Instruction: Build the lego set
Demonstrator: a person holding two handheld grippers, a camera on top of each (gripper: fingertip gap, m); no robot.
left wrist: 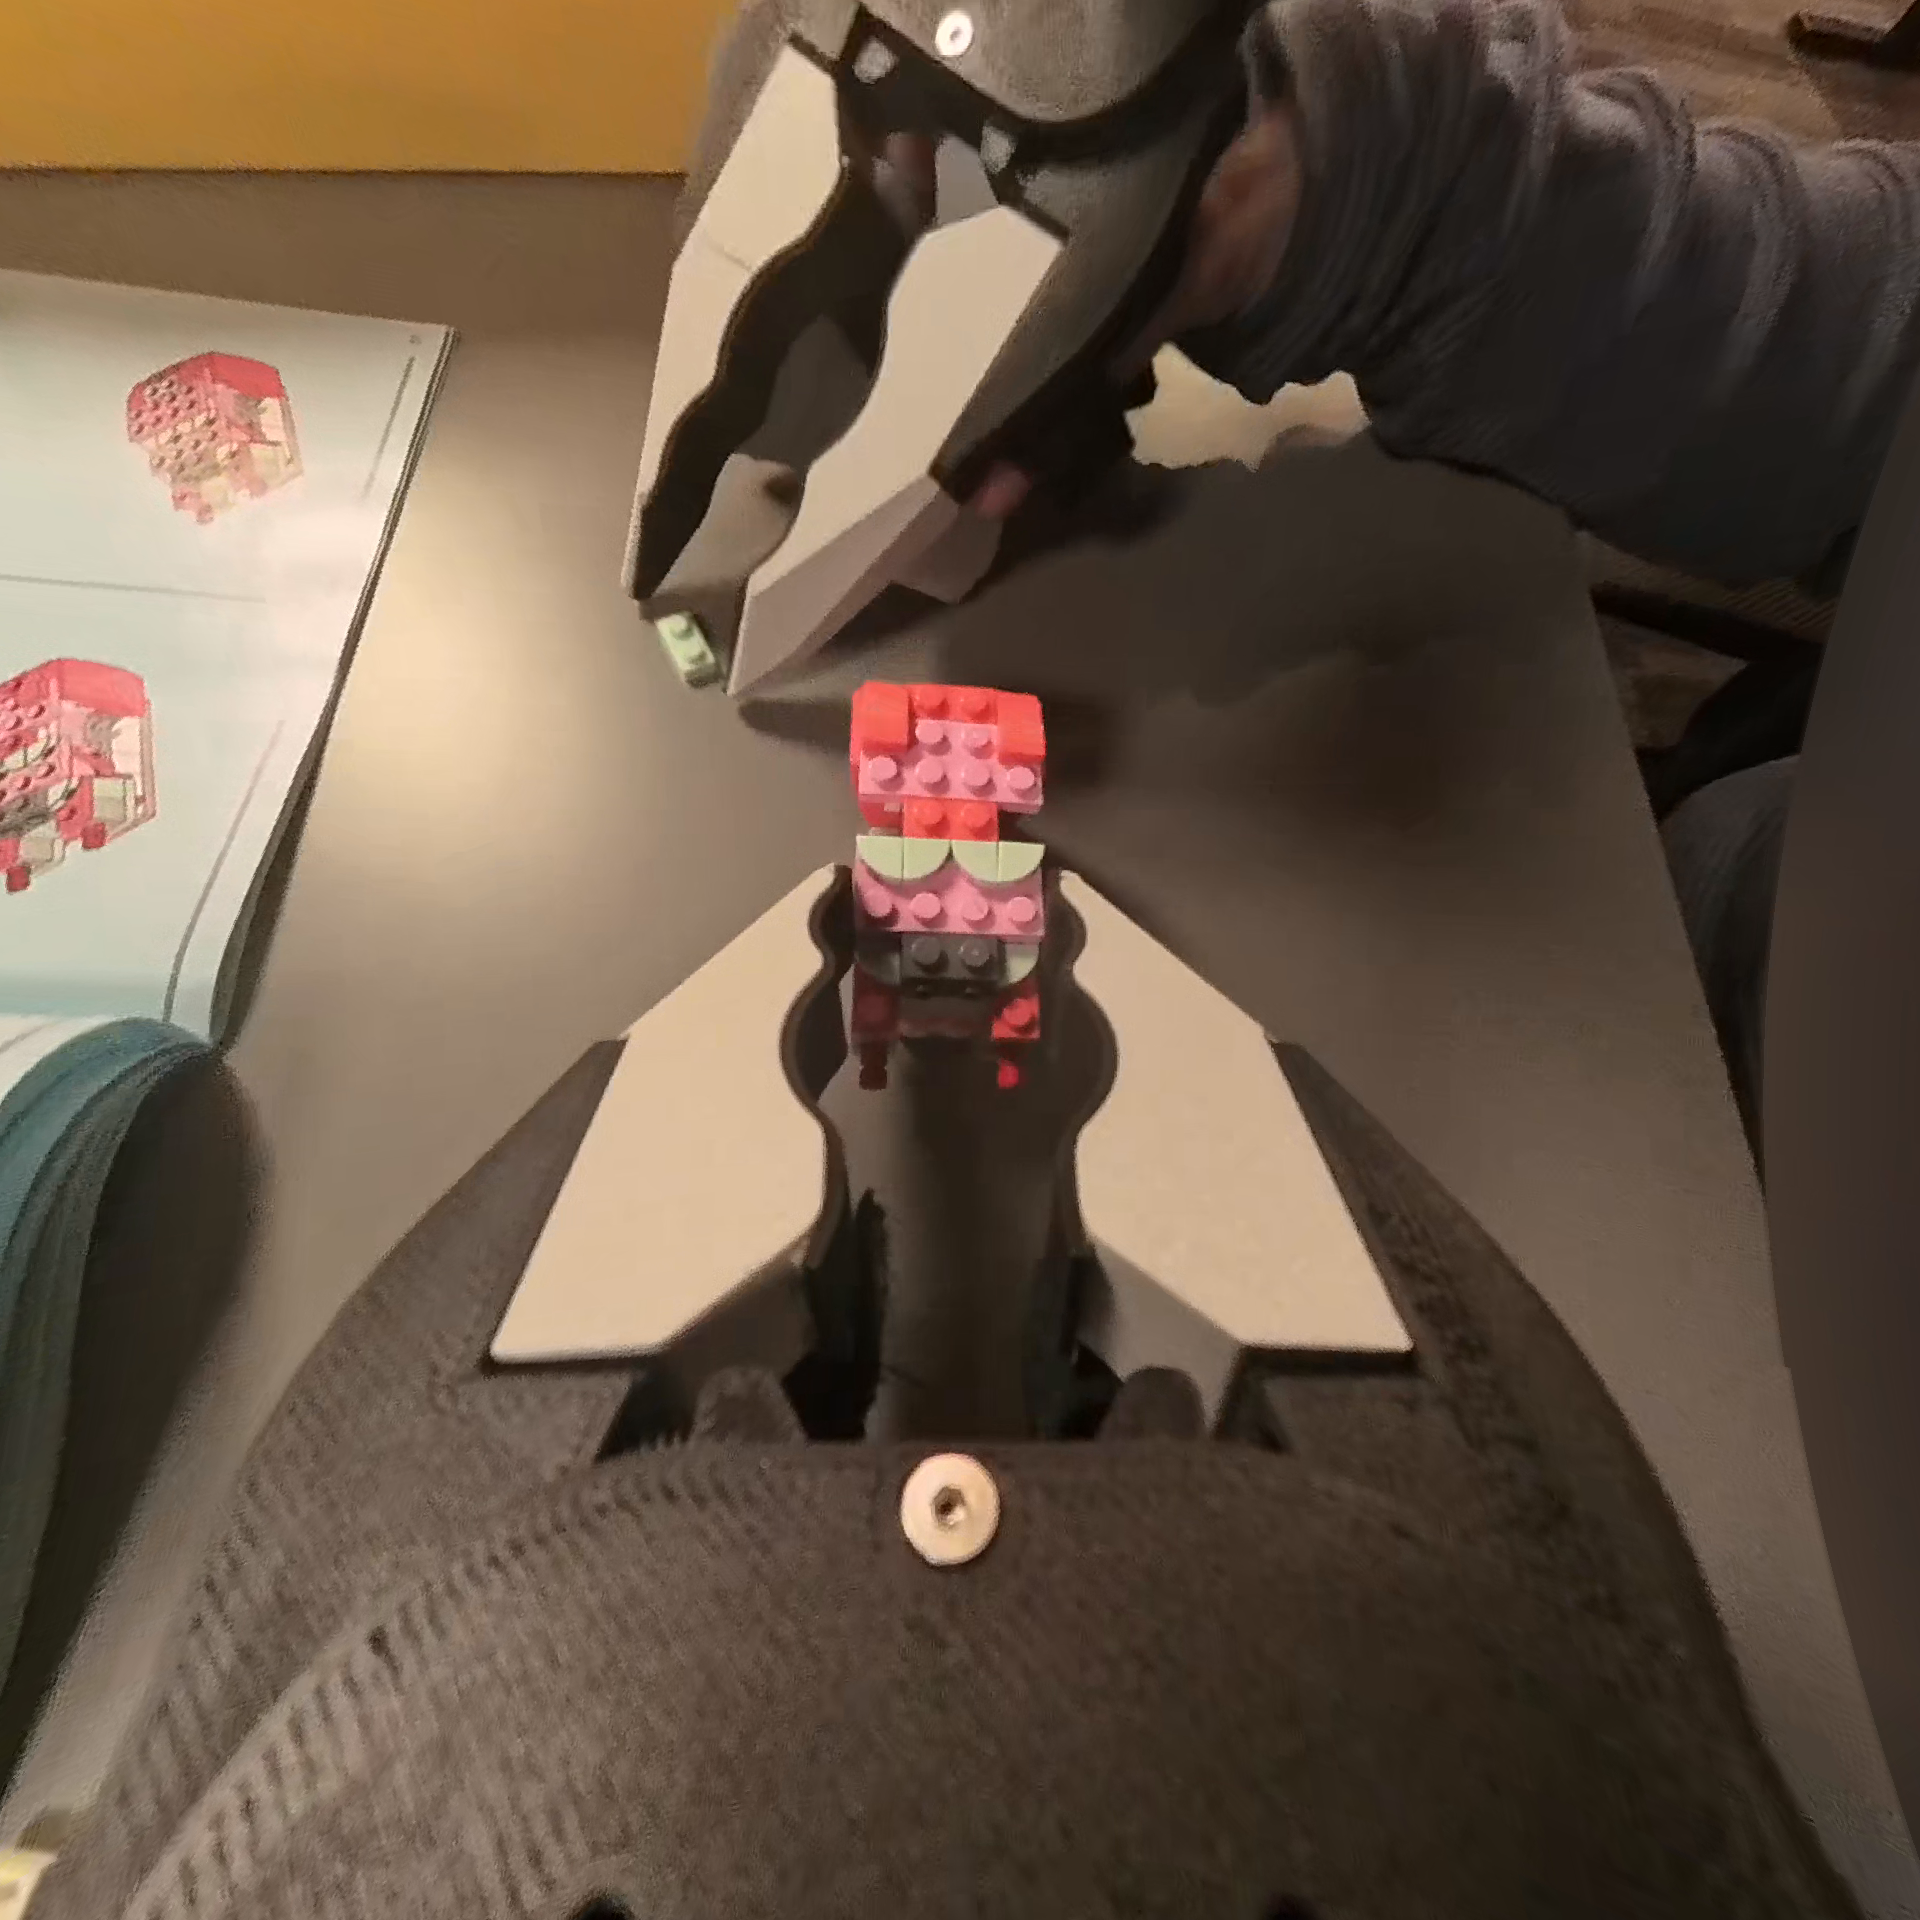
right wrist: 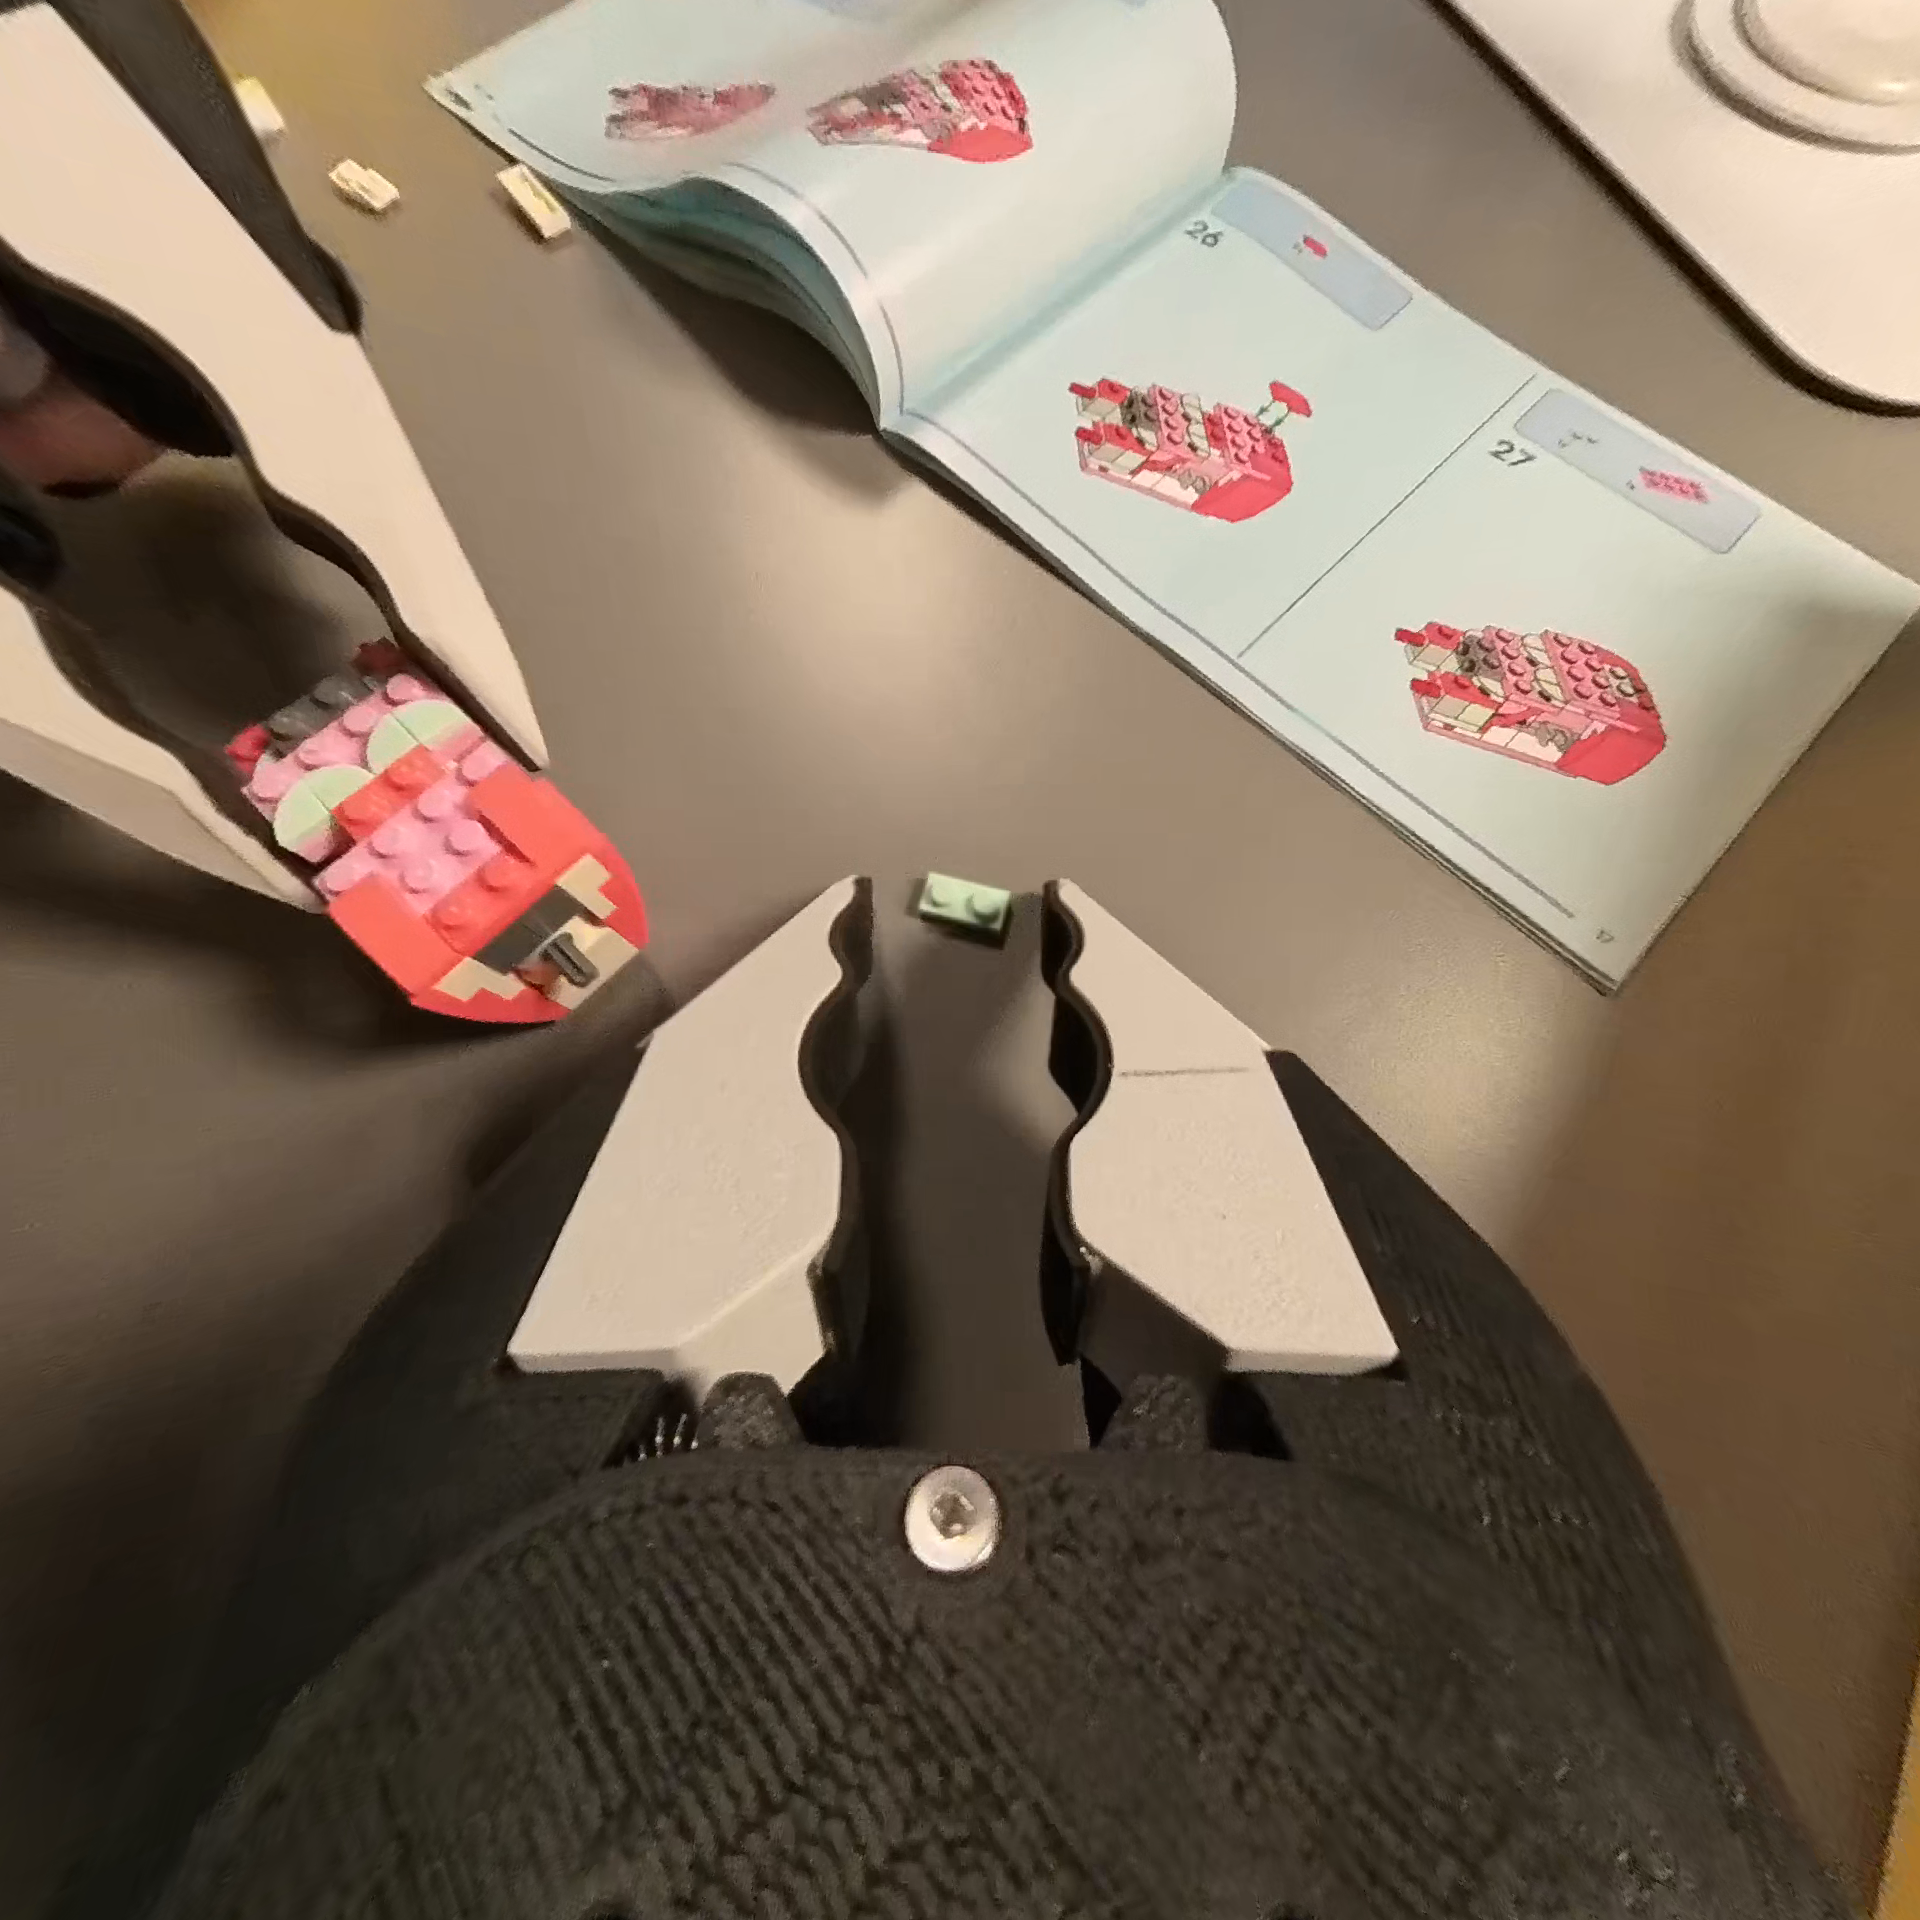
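My left gripper (left wrist: 951,883) is shut on a red, pink and pale green brick model (left wrist: 948,769). Its pads press the model's rear sides and the red front sticks out past the fingertips. The right wrist view shows the same grasp (right wrist: 416,831), with the model (right wrist: 457,862) tilted just over the dark table (right wrist: 779,623). My right gripper (right wrist: 956,888) is open. A small pale green two-stud brick (right wrist: 961,909) lies on the table between its fingertips, with a gap on each side. In the left wrist view the right gripper (left wrist: 696,634) stands over that brick (left wrist: 689,649), just beyond the model.
An open instruction booklet (right wrist: 1143,416) lies right of the grippers and also shows in the left wrist view (left wrist: 156,623). Small cream pieces (right wrist: 364,187) lie at the far left. A white board (right wrist: 1714,156) is at the top right. A sleeved hand (left wrist: 1507,312) holds the right gripper.
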